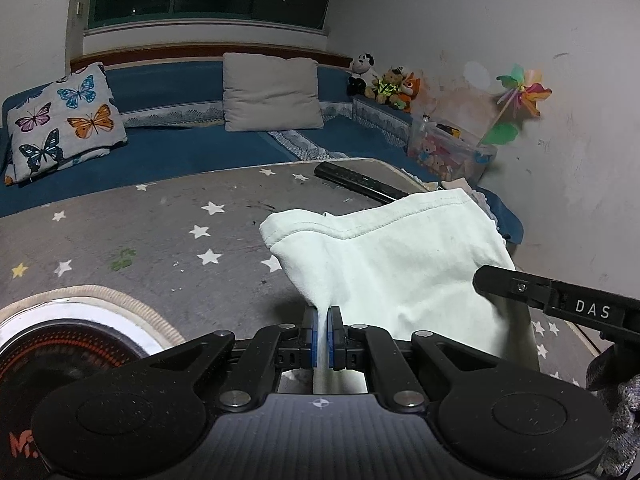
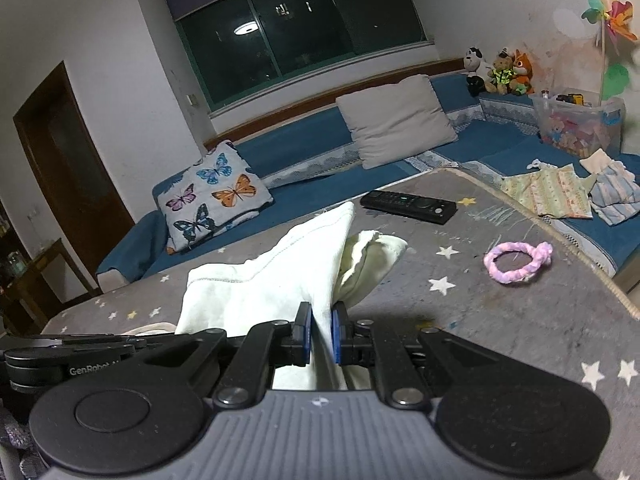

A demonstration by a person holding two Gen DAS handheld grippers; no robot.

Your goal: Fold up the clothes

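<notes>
Both tools were pinching the same pale cloth (image 1: pixel 400 264). The left tool (image 1: pixel 323 338) had its blue pads pressed together on a narrow gather of fabric at the cloth's near left corner, and the right tool (image 2: pixel 320 338) was clamped on a near edge in the same way, its pads slightly angled around a thicker fold.

The cloth lay on the star-printed tabletop (image 1: pixel 160 240), running forward from both tools towards the remote (image 2: pixel 408 206). In the left view a stitched hem crossed its far side, and the right tool's black arm showed at the right edge of that view, so the two grips sat side by side along the near edge with the cloth's body stretched away ahead of them. In the right view the fabric rose in a peak just beyond the pads, so that part was lifted off the tabletop rather than flat, and a looser flap drooped to the right of it.

That layout fitted either a fold being carried forward over the far hem or a held edge being drawn back to spread the cloth; the pictures did not settle which. Neither hand was clearly nearer the far hem.

A pink braided ring (image 2: pixel 516 262) lay on the tabletop well to the right, clear of the cloth.
</notes>
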